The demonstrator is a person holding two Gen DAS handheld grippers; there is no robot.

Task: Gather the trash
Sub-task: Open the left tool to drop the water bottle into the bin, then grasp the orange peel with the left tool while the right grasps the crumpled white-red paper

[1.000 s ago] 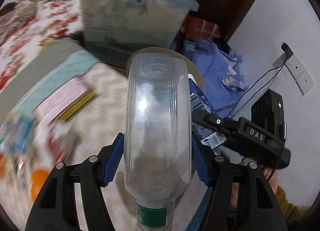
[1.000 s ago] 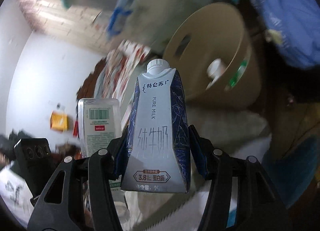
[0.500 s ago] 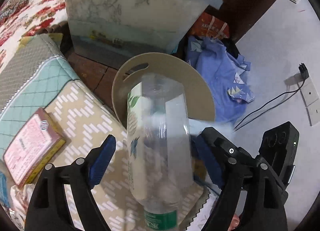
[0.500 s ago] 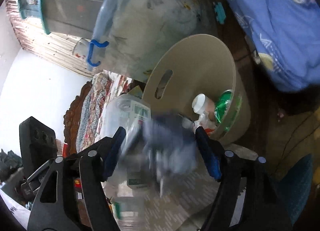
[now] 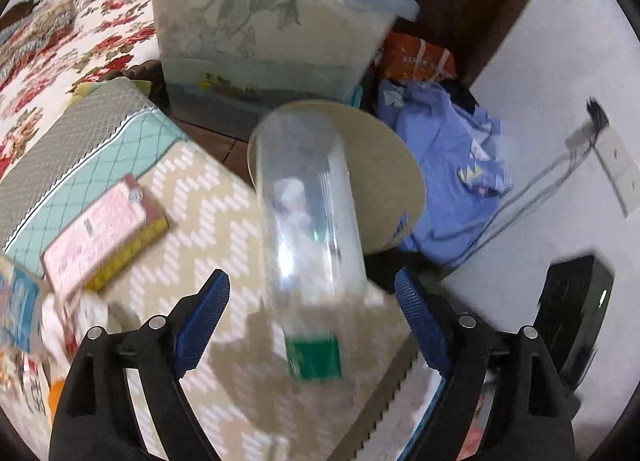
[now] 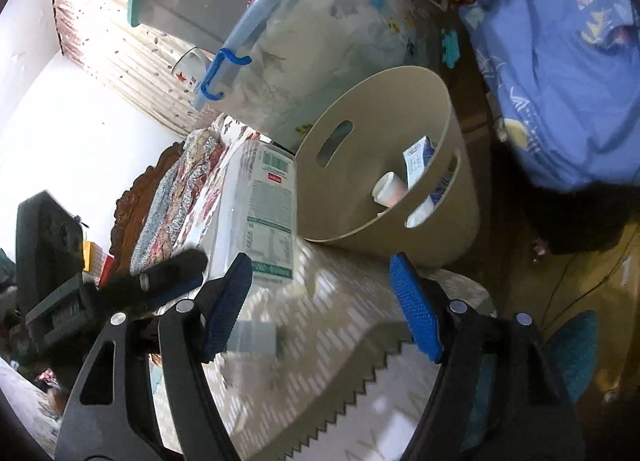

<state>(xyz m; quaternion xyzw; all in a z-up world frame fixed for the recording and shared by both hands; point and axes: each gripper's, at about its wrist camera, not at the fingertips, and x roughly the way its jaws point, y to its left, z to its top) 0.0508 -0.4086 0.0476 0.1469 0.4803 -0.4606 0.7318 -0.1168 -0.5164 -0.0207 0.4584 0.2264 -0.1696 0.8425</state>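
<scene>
Risk comes first from the clear plastic bottle [image 5: 312, 237]: it is loose between the spread jaws of the left gripper [image 5: 312, 321], touched by neither pad, blurred, with its green-labelled neck toward the camera and its base over the beige bin [image 6: 400, 165]. The jaws have just been opening. If the bottle is not well above the bin's mouth, I judge it could strike the rim and fall onto the patterned cover [image 5: 208, 197] in front of the bin — or onto the floor beside it.

Right gripper [image 6: 320, 301] also has its jaws released, just opened, and nothing is between them. The milk carton [image 6: 418, 159] lies already inside the bin, leaning on the wall, next to a small white cup [image 6: 386, 189] and other scraps that I cannot identify. Behind the bin stands a lidded storage box [image 5: 272, 25] — cloth seems to fill it.
</scene>
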